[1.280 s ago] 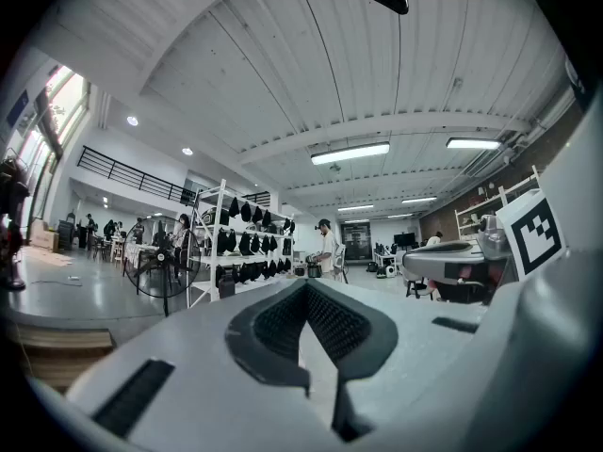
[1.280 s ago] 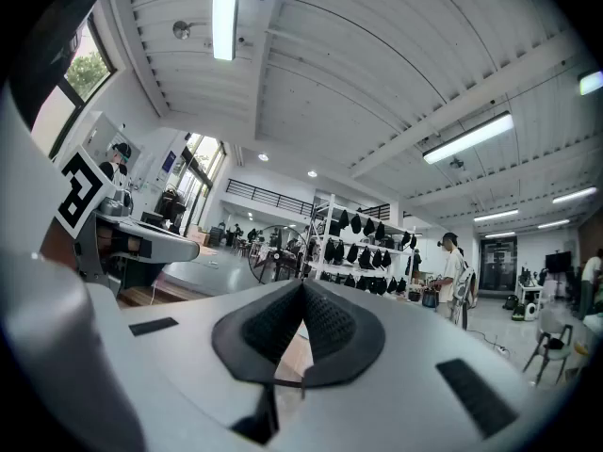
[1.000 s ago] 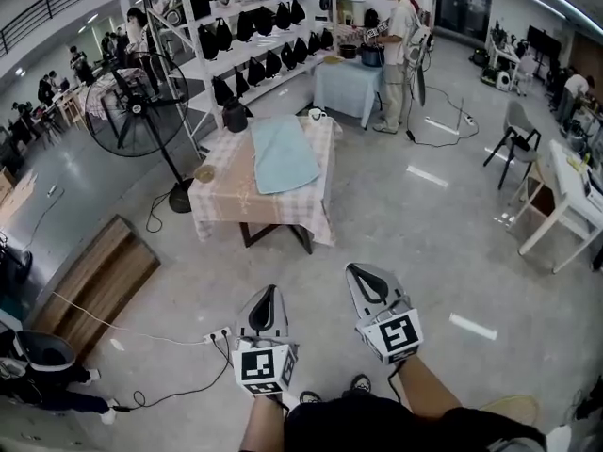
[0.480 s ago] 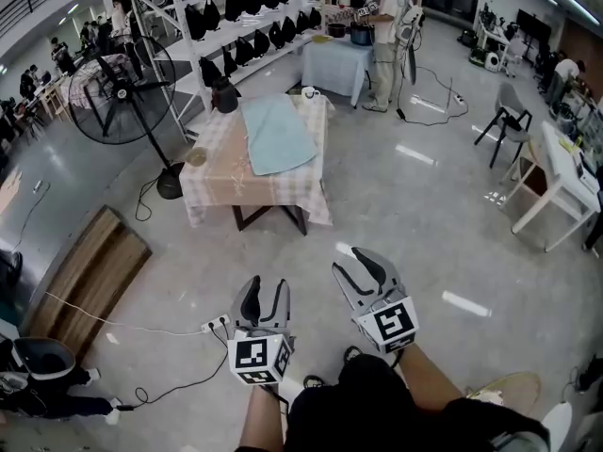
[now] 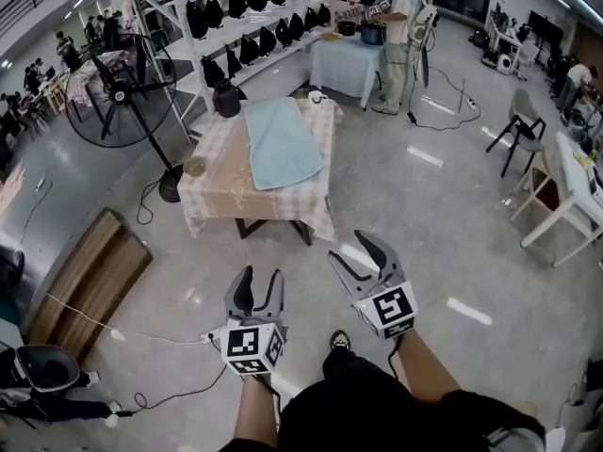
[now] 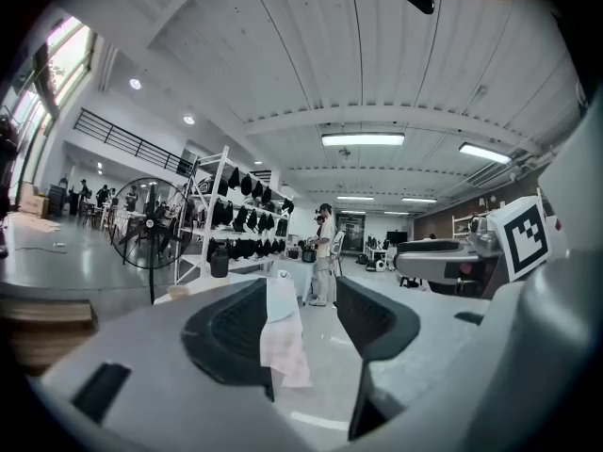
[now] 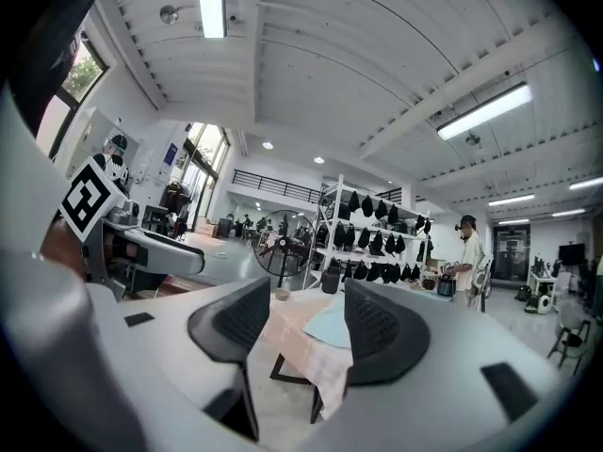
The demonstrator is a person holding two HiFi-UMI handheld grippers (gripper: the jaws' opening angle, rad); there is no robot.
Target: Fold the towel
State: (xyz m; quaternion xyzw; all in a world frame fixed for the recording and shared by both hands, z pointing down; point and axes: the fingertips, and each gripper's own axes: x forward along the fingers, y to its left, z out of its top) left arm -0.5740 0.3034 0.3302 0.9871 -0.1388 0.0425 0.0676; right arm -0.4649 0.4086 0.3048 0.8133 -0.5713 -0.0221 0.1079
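Over on the left a big floor fan (image 5: pixel 118 88) stands beside the surface (image 5: pixel 219 188), which is draped in a checked cloth. Nearer me, the left tongs (image 5: pixel 261 277) are held out about level above the floor. Their jaws have just been swinging apart, with nothing between them but air. Ahead, well apart from both tools, the towel (image 5: pixel 281 142) lies spread flat on that cloth, a pale blue-green rectangle running lengthwise, its near end close to the front edge. The right tongs (image 5: pixel 352 250) stand parted too, freshly opened and empty, and aimed toward the same spot.

I'd guess the towel is light and limp. It will likely sag and drape once lifted, and a deep pinch may drag up the loose cloth beneath. The best hold looks like one near corner per tong, nipping only the towel's edge, then carrying both corners over to the far end together.
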